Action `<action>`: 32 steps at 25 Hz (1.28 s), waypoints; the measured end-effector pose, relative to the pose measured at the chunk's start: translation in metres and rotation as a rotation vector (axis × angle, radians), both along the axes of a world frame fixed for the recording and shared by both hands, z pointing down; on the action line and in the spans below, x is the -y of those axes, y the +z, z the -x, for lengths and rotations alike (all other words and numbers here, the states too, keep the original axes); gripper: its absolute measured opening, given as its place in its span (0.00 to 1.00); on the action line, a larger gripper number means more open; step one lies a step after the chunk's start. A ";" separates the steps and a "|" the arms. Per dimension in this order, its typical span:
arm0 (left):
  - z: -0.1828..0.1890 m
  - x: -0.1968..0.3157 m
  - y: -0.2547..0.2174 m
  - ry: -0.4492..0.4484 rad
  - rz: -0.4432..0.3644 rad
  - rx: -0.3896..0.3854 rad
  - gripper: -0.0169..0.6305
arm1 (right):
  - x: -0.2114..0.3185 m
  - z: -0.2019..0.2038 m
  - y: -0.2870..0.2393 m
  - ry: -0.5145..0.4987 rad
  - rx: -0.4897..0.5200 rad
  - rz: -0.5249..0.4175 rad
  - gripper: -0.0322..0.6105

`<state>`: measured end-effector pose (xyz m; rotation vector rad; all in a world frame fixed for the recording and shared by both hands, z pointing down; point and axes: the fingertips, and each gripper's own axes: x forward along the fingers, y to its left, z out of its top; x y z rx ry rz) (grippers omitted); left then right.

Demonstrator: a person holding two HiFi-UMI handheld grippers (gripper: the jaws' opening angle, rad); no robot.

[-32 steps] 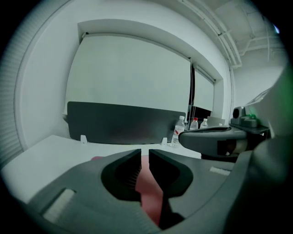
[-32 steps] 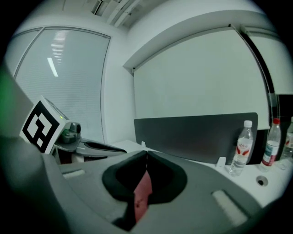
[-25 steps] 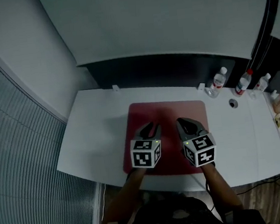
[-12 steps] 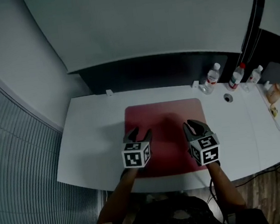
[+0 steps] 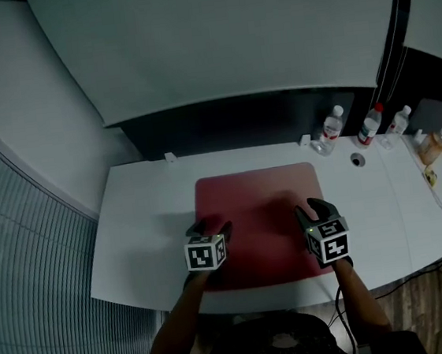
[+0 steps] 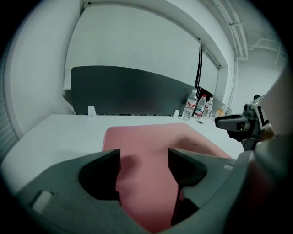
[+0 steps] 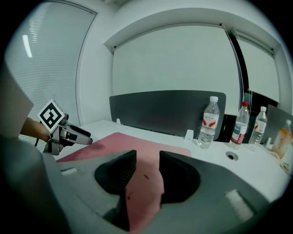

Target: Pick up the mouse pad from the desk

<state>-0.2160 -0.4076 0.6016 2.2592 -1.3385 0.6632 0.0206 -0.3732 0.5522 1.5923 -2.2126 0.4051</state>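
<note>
A large dark red mouse pad point(image 5: 259, 215) lies flat on the white desk point(image 5: 147, 220). My left gripper point(image 5: 209, 230) hangs over the pad's near left corner, its jaws opening, nothing between them but the pad point(image 6: 151, 151) below. My right gripper point(image 5: 310, 209) is over the pad's near right part, jaws also opening and empty; the pad point(image 7: 137, 151) shows through the gap. In the left gripper view the right gripper point(image 6: 238, 124) shows at the right edge. In the right gripper view the left gripper point(image 7: 62, 132) shows at the left.
Three water bottles point(image 5: 330, 126) point(image 5: 370, 125) point(image 5: 398, 120) stand at the desk's back right by a dark partition point(image 5: 239, 122). A round cable hole point(image 5: 357, 160) is next to them. Small white stands point(image 5: 170, 157) sit along the back edge. More items point(image 5: 432, 148) lie at the far right.
Both grippers have drawn back toward the pad's near edge, sunk lower and spread apart. Their jaws have widened.
</note>
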 end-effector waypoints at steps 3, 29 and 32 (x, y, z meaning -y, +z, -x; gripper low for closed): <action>0.010 0.004 0.014 -0.013 0.037 0.016 0.53 | 0.001 -0.010 0.012 0.010 -0.006 0.026 0.31; 0.030 0.015 0.067 0.003 0.172 0.096 0.77 | 0.004 -0.070 0.107 0.123 0.071 0.307 0.62; 0.029 0.016 0.071 0.013 0.176 0.108 0.77 | 0.005 -0.071 0.110 0.129 0.071 0.330 0.64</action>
